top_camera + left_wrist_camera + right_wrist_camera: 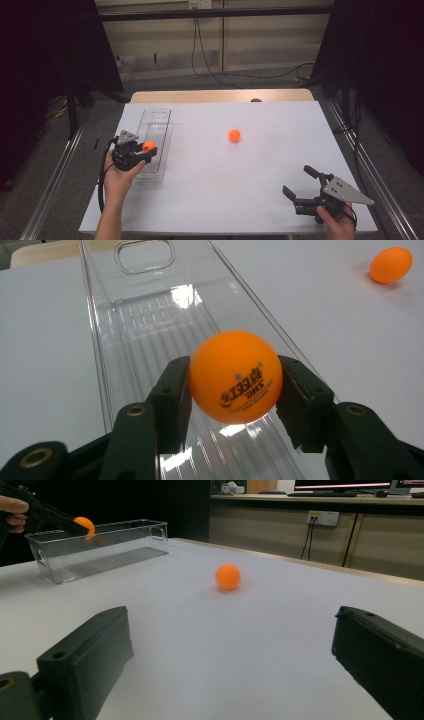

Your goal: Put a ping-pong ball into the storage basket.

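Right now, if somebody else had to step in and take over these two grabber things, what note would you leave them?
Left gripper: shut on an orange ball, held over the clear plastic tray at the table's left side.
Right gripper: open, holding nothing, near the table's front right corner, pointing toward the second ball.
Second orange ball: loose on the white table, about mid-table, right of the tray.
Done: first ball picked up and brought above the tray.
Left: probably let that ball go into the tray, which looks empty so far, then fetch the loose ball and put it in too.
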The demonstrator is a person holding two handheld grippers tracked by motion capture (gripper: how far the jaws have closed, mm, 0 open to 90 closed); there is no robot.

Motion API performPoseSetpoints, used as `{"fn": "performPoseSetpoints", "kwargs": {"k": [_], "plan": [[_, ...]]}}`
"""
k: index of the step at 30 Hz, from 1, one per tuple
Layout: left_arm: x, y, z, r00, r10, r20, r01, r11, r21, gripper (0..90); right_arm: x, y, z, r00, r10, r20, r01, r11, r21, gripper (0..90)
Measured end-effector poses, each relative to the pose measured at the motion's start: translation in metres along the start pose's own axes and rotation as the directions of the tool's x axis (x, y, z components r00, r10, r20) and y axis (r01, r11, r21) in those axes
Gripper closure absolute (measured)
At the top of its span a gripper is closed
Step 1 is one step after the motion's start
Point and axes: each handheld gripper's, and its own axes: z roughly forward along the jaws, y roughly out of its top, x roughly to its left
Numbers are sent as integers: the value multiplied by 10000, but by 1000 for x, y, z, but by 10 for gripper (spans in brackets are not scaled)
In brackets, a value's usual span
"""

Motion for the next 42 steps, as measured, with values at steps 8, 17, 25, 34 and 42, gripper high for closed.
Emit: {"fn": "performPoseSetpoints", "kwargs": {"k": [8,17,25,34,42], "plan": [[0,0,1,10000,-12,-30,12,10000,45,506,0,0,0,10000,11,0,-11,10000,11,22],[0,-1,3,10000,17,-87,-16,9999,112,505,0,0,0,10000,-2,-5,2,10000,3,22],[0,-2,3,9999,-61,-126,63,9999,112,487,0,0,0,10000,21,-9,-21,10000,20,22],[1,-1,1,9997,-180,-161,178,9998,-79,450,0,0,0,10000,13,-16,-13,10000,16,22],[-1,1,-1,9994,-359,-2,359,9989,-294,403,-1,0,1,10000,39,25,-39,10000,27,22]]}}
